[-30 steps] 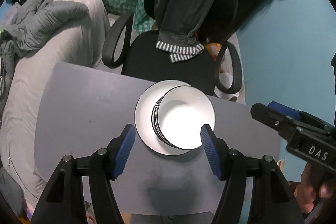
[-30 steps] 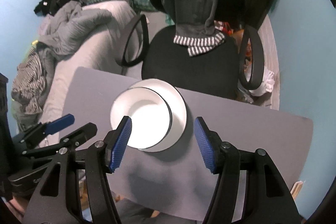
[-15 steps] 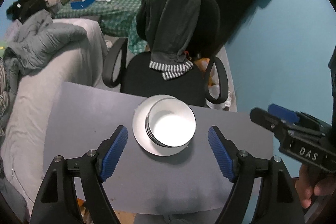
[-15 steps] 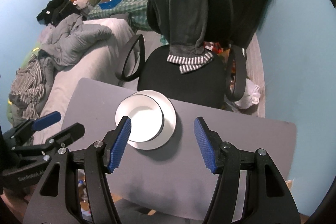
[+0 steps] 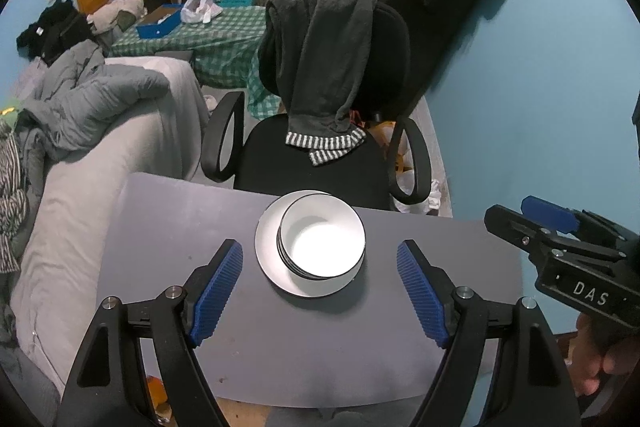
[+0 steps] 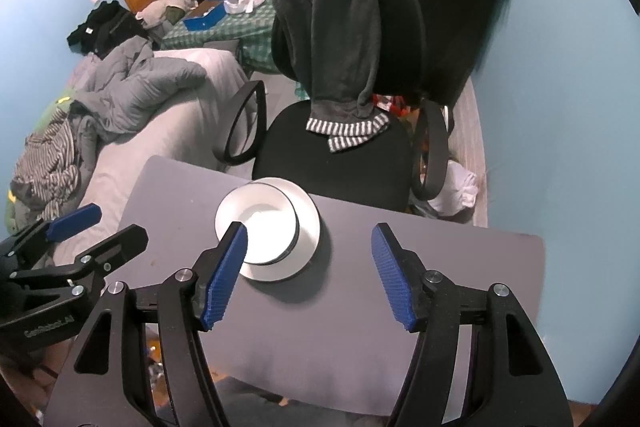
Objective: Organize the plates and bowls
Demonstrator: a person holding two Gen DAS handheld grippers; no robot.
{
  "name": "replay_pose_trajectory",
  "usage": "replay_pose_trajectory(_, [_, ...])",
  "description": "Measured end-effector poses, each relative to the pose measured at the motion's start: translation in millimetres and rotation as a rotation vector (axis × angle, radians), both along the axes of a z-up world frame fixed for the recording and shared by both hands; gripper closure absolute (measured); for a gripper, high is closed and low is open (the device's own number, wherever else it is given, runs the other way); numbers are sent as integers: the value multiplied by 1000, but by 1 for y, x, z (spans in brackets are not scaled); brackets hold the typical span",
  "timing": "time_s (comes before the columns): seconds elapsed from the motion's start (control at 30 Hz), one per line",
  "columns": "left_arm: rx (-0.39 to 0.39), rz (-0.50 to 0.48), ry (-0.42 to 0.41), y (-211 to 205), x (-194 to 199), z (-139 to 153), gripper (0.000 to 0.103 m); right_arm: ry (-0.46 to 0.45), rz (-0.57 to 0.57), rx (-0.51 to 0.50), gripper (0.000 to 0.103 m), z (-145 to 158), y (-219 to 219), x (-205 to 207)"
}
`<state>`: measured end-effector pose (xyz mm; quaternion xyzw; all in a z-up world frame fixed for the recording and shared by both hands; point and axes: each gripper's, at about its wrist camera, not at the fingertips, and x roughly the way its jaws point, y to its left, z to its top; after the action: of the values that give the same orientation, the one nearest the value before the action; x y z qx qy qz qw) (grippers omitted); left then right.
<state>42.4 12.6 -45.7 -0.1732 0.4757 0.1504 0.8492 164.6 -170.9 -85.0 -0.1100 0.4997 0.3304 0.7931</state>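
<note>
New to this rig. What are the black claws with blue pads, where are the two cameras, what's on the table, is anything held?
No robot here: a person carries a handheld two-finger gripper in each hand, and each has a fisheye camera looking forward along its fingers.

In the left wrist view the claws at the bottom are the left gripper; its jaws have just been opening and nothing is between them. The tool at the right edge is the right gripper, with part of a hand under it.

The right wrist view shows the right gripper's own claws, also open and empty.

On the grey table sits a white plate with stacked white bowls on it, off-centre. Behind the table stands an office chair draped with a dark garment. Nothing is held.
</note>
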Motion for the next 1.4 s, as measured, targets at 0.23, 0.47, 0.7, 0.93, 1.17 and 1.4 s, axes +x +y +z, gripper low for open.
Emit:
replay_pose_trajectory(0.23, [7, -5, -19, -7, -4, 10, 22, 3, -2, 3, 39, 2, -4, -4])
replay_pose_trajectory(0.47, [22, -6, -16, -13, -5, 13, 22, 17, 6, 11, 39, 2, -7, -8])
replay_pose_trajectory(0.7, [24, 6, -15, -15, -8, 15, 22, 10, 11, 10, 39, 3, -9, -11])
replay_pose_trajectory(0.93, [25, 1, -13, -16, -11, 16, 22, 16, 6, 13, 39, 3, -8, -11])
replay_pose_trajectory(1.17, [19, 3, -15, -18, -16, 18, 22, 16, 6, 11, 39, 4, -11, -12])
replay_pose_trajectory(1.4, [6, -2, -10, -20, -19, 18, 22, 18, 6, 10, 39, 2, -11, -11])
